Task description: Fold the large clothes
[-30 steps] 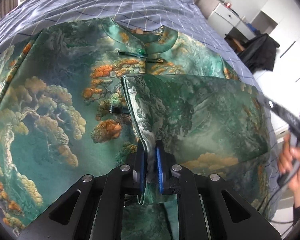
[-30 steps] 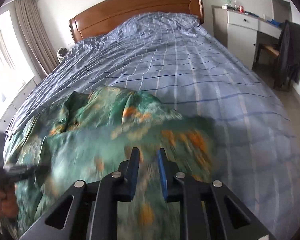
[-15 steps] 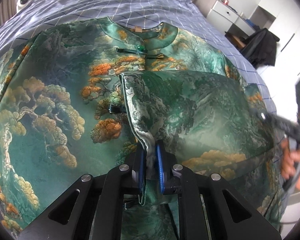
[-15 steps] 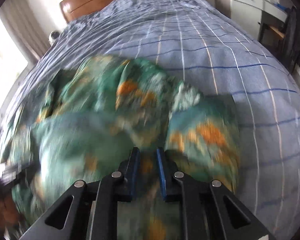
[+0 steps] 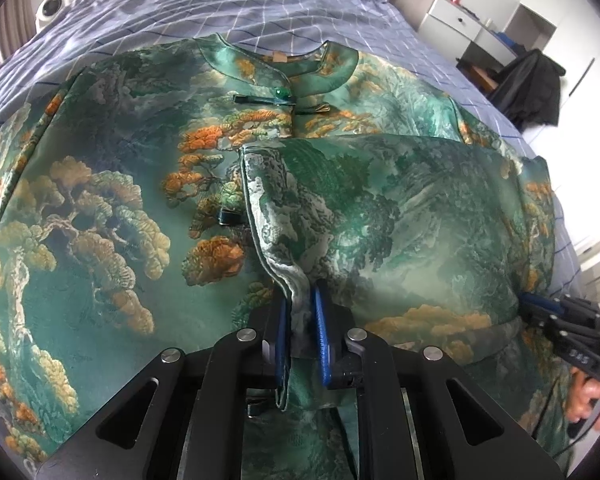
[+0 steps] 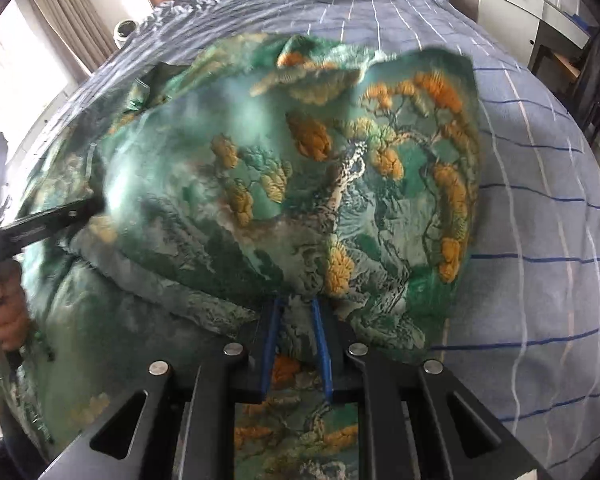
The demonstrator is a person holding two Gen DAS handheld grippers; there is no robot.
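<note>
- The green brocade garment lies face up on the blue checked bedspread, its mandarin collar well ahead of the left gripper's fingers and its front spreading away to their left.
- The left gripper has its blue pads nearly together, pinching the piped edge of the folded-over panel, which lies ahead and to the right of its fingers, on top of the garment's chest.
- The right gripper is also almost closed, with a bunch of the same cloth caught between its fingers; the fabric billows up directly ahead of them, with bare bedspread off to their right.
- In the left wrist view the right gripper sits at the far right edge of the folded panel, so the two seem to hold opposite ends of one fold.
- The cloth looks like a woven satin: light, limp and probably slippery, though the piped hems seem a little firmer.
- I would take it at the piped edges or seams, not mid-panel, where it would likely slide or pucker.
- The frog fastenings look delicate; best not to pinch or drag those.
</note>
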